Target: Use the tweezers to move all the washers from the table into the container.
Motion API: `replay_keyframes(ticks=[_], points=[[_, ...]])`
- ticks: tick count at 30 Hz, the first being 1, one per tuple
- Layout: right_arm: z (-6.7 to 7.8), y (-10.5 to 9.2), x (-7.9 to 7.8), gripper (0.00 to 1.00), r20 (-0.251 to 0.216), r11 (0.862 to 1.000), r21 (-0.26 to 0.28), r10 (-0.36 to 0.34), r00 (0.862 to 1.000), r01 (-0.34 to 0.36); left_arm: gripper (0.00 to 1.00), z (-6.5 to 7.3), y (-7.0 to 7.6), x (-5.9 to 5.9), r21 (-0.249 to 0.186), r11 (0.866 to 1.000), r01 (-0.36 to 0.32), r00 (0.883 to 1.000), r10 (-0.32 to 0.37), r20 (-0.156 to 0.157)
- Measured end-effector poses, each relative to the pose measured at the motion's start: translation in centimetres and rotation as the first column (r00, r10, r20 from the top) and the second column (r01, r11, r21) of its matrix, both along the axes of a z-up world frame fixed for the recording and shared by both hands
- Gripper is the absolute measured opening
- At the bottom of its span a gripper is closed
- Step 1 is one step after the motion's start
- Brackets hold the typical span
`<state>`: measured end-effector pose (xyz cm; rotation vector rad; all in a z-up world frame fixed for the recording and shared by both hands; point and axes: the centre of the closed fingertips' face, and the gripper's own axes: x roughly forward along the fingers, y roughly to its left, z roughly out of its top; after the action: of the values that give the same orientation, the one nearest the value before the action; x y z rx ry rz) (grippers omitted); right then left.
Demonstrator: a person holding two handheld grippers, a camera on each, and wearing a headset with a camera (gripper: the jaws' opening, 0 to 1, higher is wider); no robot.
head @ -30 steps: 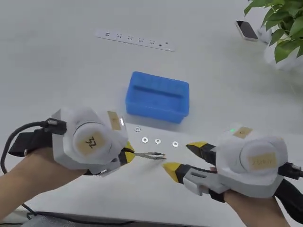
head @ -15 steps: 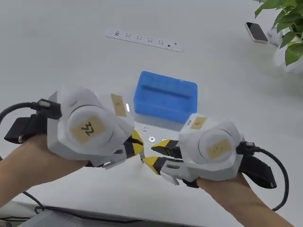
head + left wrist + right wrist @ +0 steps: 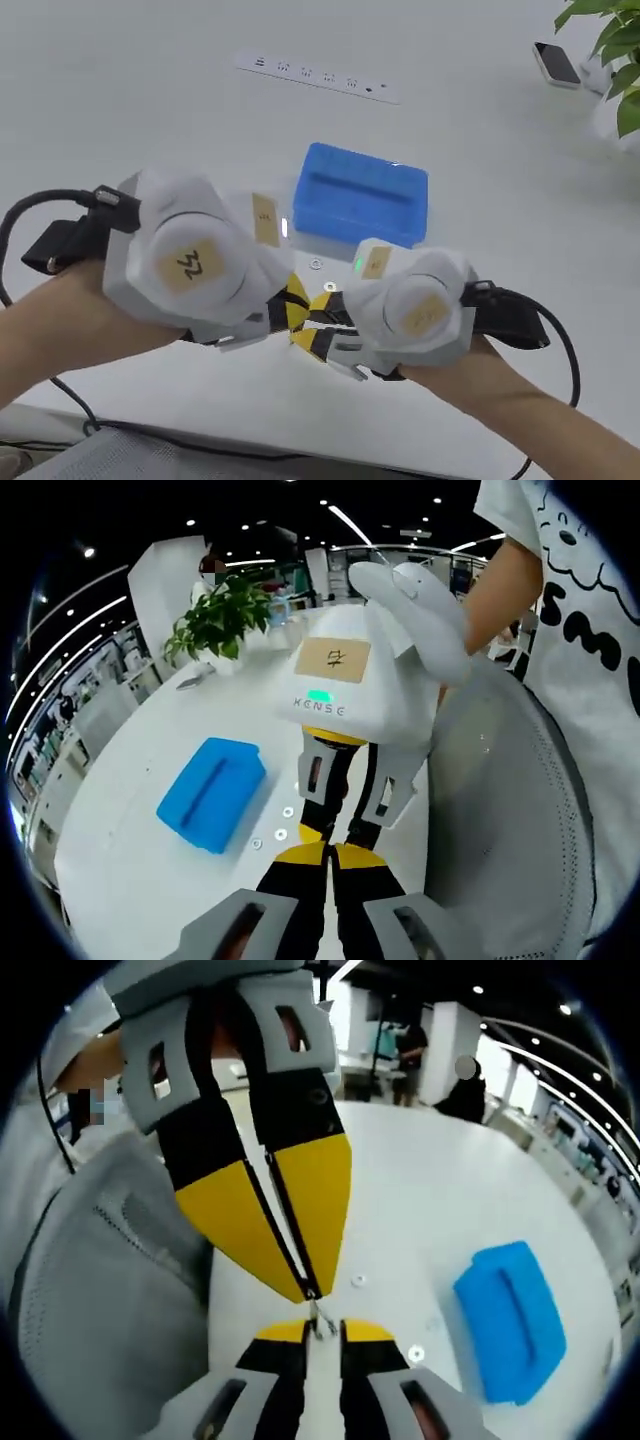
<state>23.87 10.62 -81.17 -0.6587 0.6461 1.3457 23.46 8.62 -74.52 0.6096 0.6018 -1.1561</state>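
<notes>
While the left gripper point(image 3: 293, 303) is clamped on the tweezers point(image 3: 315, 1315), the right gripper point(image 3: 313, 320) faces it nose to nose, its jaws a narrow gap apart around the tweezers' tip. The washers point(image 3: 316, 265) lie loose on the table point(image 3: 150, 120), between the grippers and the blue container point(image 3: 362, 190).

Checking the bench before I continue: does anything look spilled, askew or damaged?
Nothing stands out. Small metal washers lie flat on the white table beside the upright blue plastic container; the left gripper pinches thin metal tweezers, tip between the open jaws of the right gripper.
</notes>
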Motion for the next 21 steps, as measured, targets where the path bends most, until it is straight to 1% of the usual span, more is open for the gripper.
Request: replay_keyframes(ticks=[3, 5, 7, 8, 9, 10, 11, 12, 13, 14, 15, 16, 17, 18, 19, 20, 21], points=[[-0.1, 0.4, -0.1, 0.08, 0.033, 0.999, -0.015, 0.043, 0.999, -0.042, 0.0, 0.0, 0.0, -0.1, 0.0, 1.0, 0.02, 1.0, -0.02, 0.0], [-0.2, 0.6, -0.2, 0.08, 0.062, 0.996, -0.03, 0.084, 0.995, -0.082, 0.0, 0.0, -0.1, -0.3, -0.006, 0.999, 0.034, 0.999, -0.034, -0.004], [-0.7, 0.7, -0.4, 0.05, 0.059, 0.994, -0.045, 0.098, 0.993, -0.095, 0.0, -0.1, -0.1, -0.3, -0.003, 0.999, 0.046, 0.999, -0.046, -0.002], [-0.8, 0.8, -0.3, 0.05, 0.069, 0.995, -0.05, 0.092, 0.993, -0.089, 0.0, -0.1, -0.1, -0.4, -0.001, 0.999, 0.053, 0.999, -0.053, 0.001], [-0.9, 0.8, -0.3, 0.05, 0.068, 0.994, -0.053, 0.098, 0.993, -0.094, 0.0, -0.1, -0.1, -0.4, 0.002, 0.998, 0.06, 0.998, -0.06, 0.009], [-0.9, 0.8, -0.3, 0.04, 0.067, 0.994, -0.053, 0.1, 0.993, -0.096, 0.0, -0.1, 0.0, -0.4, 0.001, 0.998, 0.058, 0.998, -0.058, 0.009], [-0.9, 0.8, -0.2, 0.04, 0.064, 0.994, -0.051, 0.096, 0.993, -0.093, 0.0, 0.0, 0.1, -0.3, -0.002, 0.999, 0.046, 0.999, -0.046, 0.013], [-0.8, 0.8, -0.2, 0.04, 0.048, 0.996, -0.044, 0.08, 0.996, -0.078, 0.0, 0.0, 0.1, -0.2, -0.008, 0.999, 0.031, 0.999, -0.03, 0.014], [-0.8, 0.8, -0.2, 0.03, 0.048, 0.996, -0.041, 0.078, 0.996, -0.076, 0.0, 0.1, 0.3, 0.2, -0.03, 0.999, -0.029, 0.999, 0.029, 0.019], [-0.8, 0.8, -0.1, 0.03, 0.049, 0.996, -0.041, 0.078, 0.996, -0.077, 0.01, 0.2, 0.2, 0.3, -0.051, 0.997, -0.053, 0.998, 0.055, 0.026], [-0.8, 0.7, -0.2, 0.03, 0.046, 0.996, -0.04, 0.081, 0.996, -0.079, 0.06, 0.5, 0.0, 0.3, -0.083, 0.995, -0.06, 0.997, 0.063, 0.033], [-0.8, 0.7, -0.1, 0.03, 0.043, 0.997, -0.038, 0.073, 0.996, -0.072, 0.13, 0.7, 0.0, 0.2, -0.117, 0.988, -0.105, 0.994, 0.106, 0.001], [-0.8, 0.7, -0.1, 0.02, 0.041, 0.997, -0.035, 0.07, 0.997, -0.068, 0.16, 0.9, 0.2, 0.3, -0.137, 0.979, -0.15, 0.989, 0.149, -0.016], [-0.8, 0.7, -0.1, 0.02, 0.035, 0.998, -0.031, 0.059, 0.998, -0.058, 0.17, 1.3, 0.5, 0.5, -0.163, 0.967, -0.195, 0.98, 0.197, -0.008], [-0.8, 0.7, 0.0, 0.02, 0.03, 0.998, -0.028, 0.049, 0.998, -0.048, 0.19, 1.7, 0.9, 0.8, -0.186, 0.953, -0.239, 0.97, 0.245, 0.006], [-0.8, 0.7, 0.0, 0.02, 0.019, 0.999, -0.024, 0.038, 0.999, -0.038, 0.21, 2.3, 1.7, 1.3, -0.231, 0.914, -0.333, 0.939, 0.344, 0.007], [-0.6, 0.6, 0.1, 0.02, 0.006, 1.0, -0.016, 0.021, 1.0, -0.021, 0.24, 2.6, 2.1, 1.4, -0.264, 0.888, -0.377, 0.921, 0.39, -0.005]])
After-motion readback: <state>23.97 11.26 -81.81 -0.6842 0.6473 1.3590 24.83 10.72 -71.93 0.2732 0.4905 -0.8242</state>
